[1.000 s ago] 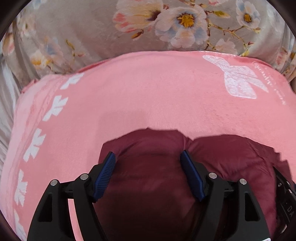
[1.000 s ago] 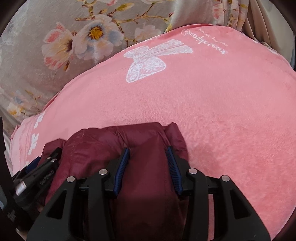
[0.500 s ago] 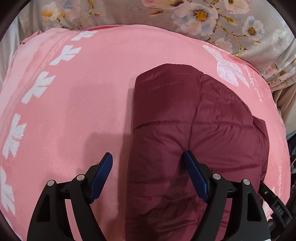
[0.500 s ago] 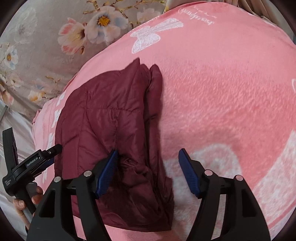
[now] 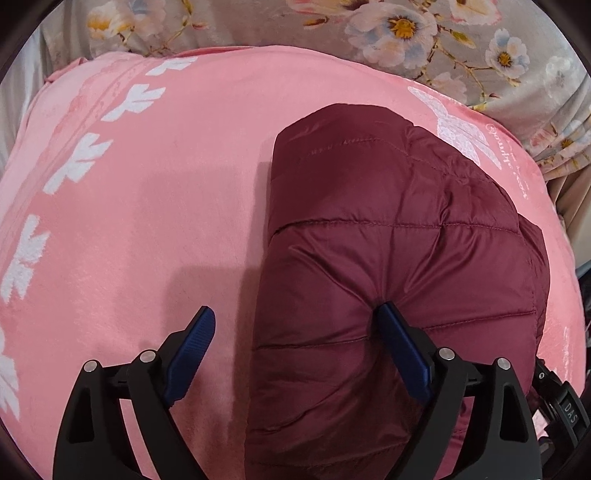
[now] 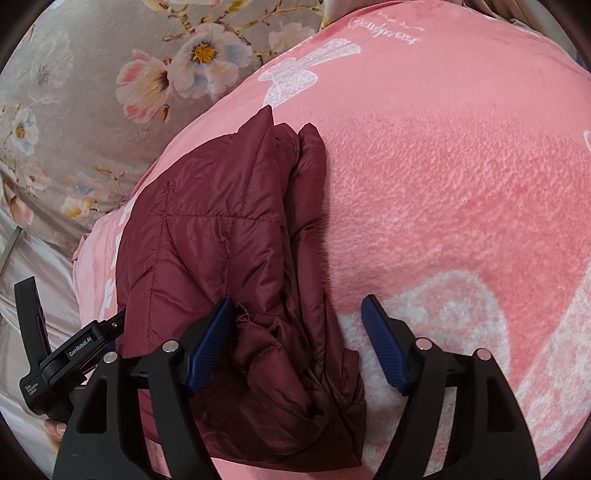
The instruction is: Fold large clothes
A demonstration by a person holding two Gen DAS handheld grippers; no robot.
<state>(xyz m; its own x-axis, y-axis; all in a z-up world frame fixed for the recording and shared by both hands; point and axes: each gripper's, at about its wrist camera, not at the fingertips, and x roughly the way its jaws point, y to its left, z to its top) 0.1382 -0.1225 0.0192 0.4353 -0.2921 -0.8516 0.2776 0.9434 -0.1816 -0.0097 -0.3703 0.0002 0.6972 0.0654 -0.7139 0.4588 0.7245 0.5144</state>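
Both of my jaws have just been opening, and the maroon puffer jacket (image 5: 399,258) is out of my grip. A second ago I had its padded edge bunched between the pads on each side; now it lies folded on the pink blanket (image 5: 155,229), a compact quilted bundle with layers stacked along its right edge. My left gripper (image 5: 295,350) stands spread as wide as it goes, one pad over bare blanket, the other resting against the jacket's top near the fold, clamping nothing. My right gripper (image 6: 299,343) is parted too: its left pad touches the loose, crumpled edge of the bundle, its right pad hangs over the blanket's white pattern. The flowered sheet (image 5: 406,33) shows beyond the blanket. That looks to me like a fold laid down and let go. The near right corner is still rumpled, so I judge it wants a tuck or a press flat before this one counts as done.
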